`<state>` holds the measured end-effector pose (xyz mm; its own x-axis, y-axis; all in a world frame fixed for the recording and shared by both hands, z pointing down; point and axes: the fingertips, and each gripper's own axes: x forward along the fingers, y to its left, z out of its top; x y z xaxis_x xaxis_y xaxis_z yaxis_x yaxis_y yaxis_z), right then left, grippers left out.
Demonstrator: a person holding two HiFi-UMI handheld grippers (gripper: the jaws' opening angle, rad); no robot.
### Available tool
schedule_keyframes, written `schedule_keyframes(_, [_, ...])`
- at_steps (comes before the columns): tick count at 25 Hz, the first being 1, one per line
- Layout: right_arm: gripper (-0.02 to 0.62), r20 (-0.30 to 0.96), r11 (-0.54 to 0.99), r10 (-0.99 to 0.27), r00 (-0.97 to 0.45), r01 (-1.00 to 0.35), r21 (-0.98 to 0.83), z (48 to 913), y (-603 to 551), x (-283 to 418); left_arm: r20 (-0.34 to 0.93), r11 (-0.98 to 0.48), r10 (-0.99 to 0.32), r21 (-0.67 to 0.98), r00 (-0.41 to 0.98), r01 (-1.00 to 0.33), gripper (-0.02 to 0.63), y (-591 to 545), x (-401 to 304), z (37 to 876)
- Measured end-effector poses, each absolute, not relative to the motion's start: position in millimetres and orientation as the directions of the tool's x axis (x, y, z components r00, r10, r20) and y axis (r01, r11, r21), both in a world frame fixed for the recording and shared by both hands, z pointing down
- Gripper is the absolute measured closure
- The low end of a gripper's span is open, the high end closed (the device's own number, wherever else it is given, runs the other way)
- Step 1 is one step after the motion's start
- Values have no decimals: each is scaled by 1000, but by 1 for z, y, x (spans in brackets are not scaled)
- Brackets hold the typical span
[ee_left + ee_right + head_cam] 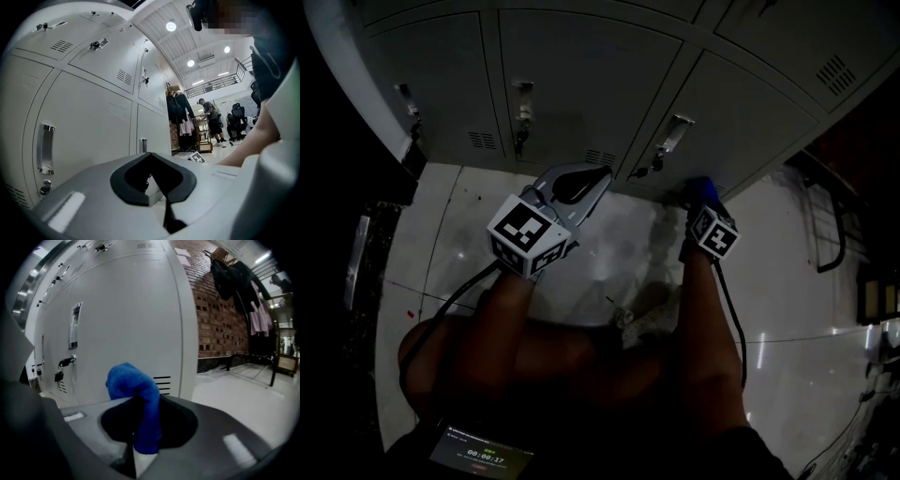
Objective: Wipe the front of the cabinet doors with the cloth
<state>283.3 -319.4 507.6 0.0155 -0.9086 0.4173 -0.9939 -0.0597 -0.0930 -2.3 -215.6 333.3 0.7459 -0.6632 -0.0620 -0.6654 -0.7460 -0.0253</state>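
Timer screen (478, 457) sat closest, at 7 o'clock in the head view, lit at the person's chest. Both forearms reached up-frame toward the cabinet doors (581, 84). Right gripper (701, 199), at 1 o'clock, was clenched on the blue cloth (137, 404). Cloth was pinched mid-length, one end bunched above the jaws, the other hanging below. Bunched end pointed at the lowest door (131, 315) and sat near it; no view confirmed contact. Held low and door-facing, probably so the wad meets the panel first when pushed in. Left gripper (581, 183), at 12 o'clock, had its jaws pressed together on nothing and hovered over the floor (609, 253) just off the door base. Judged as parked out of the way, no job in the wipe. Lockers were the only containers: every door in view was shut, contents hidden. Padlock (58, 376) hung on a latch at 9 o'clock in the right gripper view, with vent slots (161, 384) right behind the cloth. Wiping looked about to start, or barely begun.
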Motion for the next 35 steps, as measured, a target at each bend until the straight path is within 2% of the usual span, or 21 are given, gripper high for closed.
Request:
schedule_keyframes(6, [515, 357, -193, -923, 146, -976, -101, 494, -319, 340, -59, -747, -662, -30, 747, -664, 601, -215, -3, 334])
schedule_keyframes(11, [515, 382, -284, -902, 200, -942, -178, 500, -310, 362, -55, -747, -663, -30, 747, -664, 601, -215, -2, 335])
schedule_keyframes(17, [515, 354, -236, -919, 174, -961, -141, 484, -307, 349, -56, -747, -662, -27, 747, -664, 601, -215, -3, 333])
schedule_keyframes(22, [515, 252, -92, -966, 60, -989, -116, 435, -304, 302, -49, -742, -667, -48, 743, -669, 600, -214, -7, 329])
schedule_keyframes(27, [515, 118, 132, -983, -139, -989, -62, 376, -291, 232, -54, -732, -675, -74, 736, -677, 601, -215, -15, 324])
schedule_keyframes(32, [515, 8, 451, -892, -452, -890, -70, 331, -276, 165, -59, -739, -669, -46, 741, -672, 601, -220, -29, 319])
schedule_keyframes(35, [515, -35, 559, -829, -558, -825, -86, 321, -268, 144, -47, -737, -673, -39, 738, -675, 601, -223, -36, 324])
